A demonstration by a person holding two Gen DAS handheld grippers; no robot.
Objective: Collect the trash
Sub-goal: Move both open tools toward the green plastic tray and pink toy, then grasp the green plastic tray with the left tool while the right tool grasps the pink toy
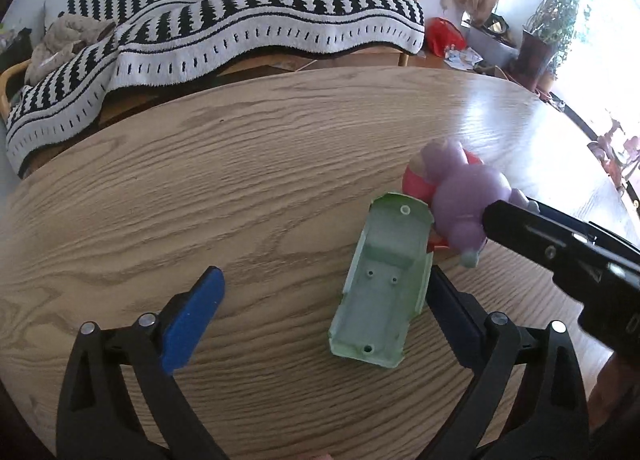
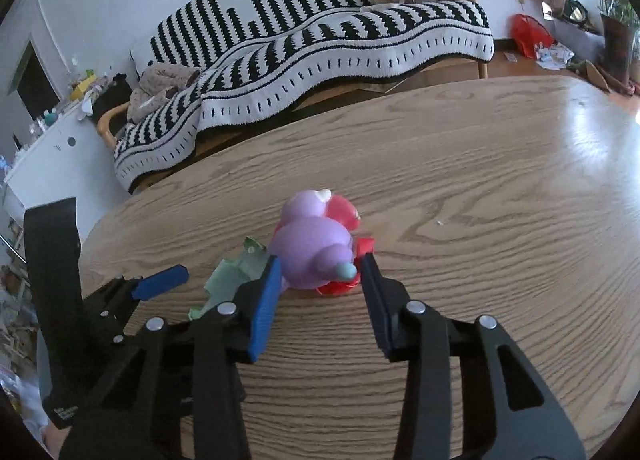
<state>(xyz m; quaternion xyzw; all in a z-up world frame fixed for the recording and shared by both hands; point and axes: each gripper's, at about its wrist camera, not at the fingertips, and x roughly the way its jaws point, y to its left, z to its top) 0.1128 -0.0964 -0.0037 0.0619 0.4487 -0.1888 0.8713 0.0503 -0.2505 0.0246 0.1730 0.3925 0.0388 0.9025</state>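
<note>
Toy (image 2: 310, 256) base hidden between right tool (image 2: 320, 280) fingers.

Between our left gripper's (image 1: 320, 312) spread fingers lies a green plastic shell (image 1: 380, 292); a purple toy (image 1: 464, 200) lies just beyond it.

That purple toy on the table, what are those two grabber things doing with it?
A person is holding a tool in each hand over a wooden table. The right tool is open, with its fingers on either side of the purple toy, not yet squeezing it. The left tool is open too, and the green plastic tray lies between its fingers. Neither thing looks lifted yet.
</note>
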